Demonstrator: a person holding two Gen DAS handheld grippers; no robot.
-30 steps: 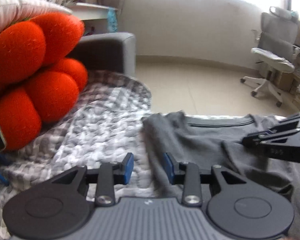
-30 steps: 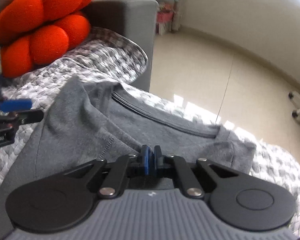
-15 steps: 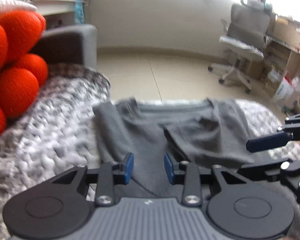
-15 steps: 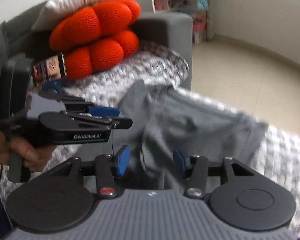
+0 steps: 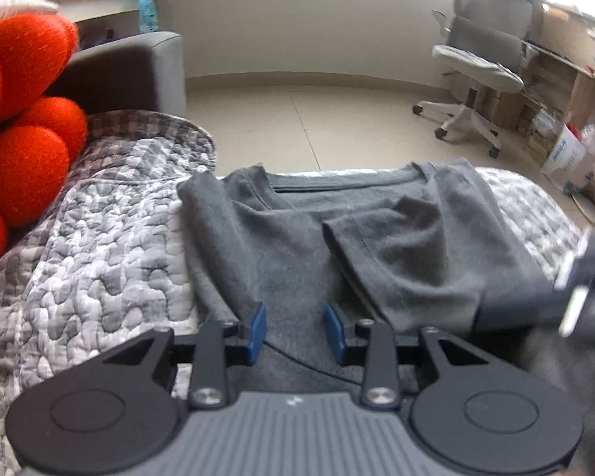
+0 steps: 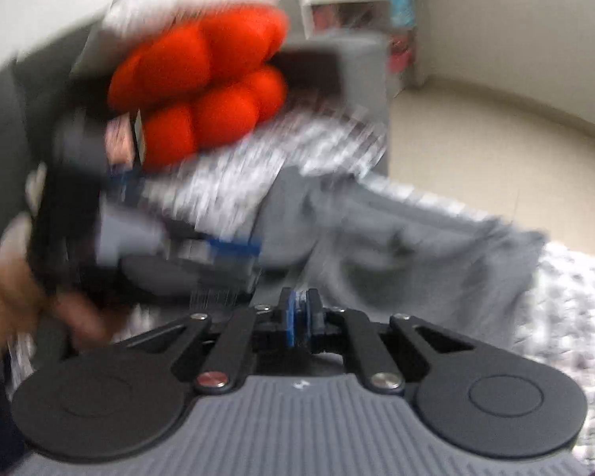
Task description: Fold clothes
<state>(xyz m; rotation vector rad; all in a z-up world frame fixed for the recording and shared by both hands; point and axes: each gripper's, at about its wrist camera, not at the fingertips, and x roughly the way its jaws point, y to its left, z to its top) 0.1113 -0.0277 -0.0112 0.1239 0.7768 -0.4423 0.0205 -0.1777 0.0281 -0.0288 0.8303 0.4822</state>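
1. shirt [image 5: 297, 246]: plain dark grey.
2. quilt [image 5: 99, 238] under the shirt: grey-and-white pebble pattern.
3. cushion [image 5: 23, 119] left of the shirt: bright orange-red.
4. left gripper [image 5: 294, 331]: black, blue pads.
5. chair [image 5: 484, 63] beyond the shirt: pale grey.

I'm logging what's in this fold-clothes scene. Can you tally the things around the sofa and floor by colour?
Grey: 3 - T-shirt, quilt, sofa arm
Orange: 1 - cushion
White: 1 - office chair
Total: 5
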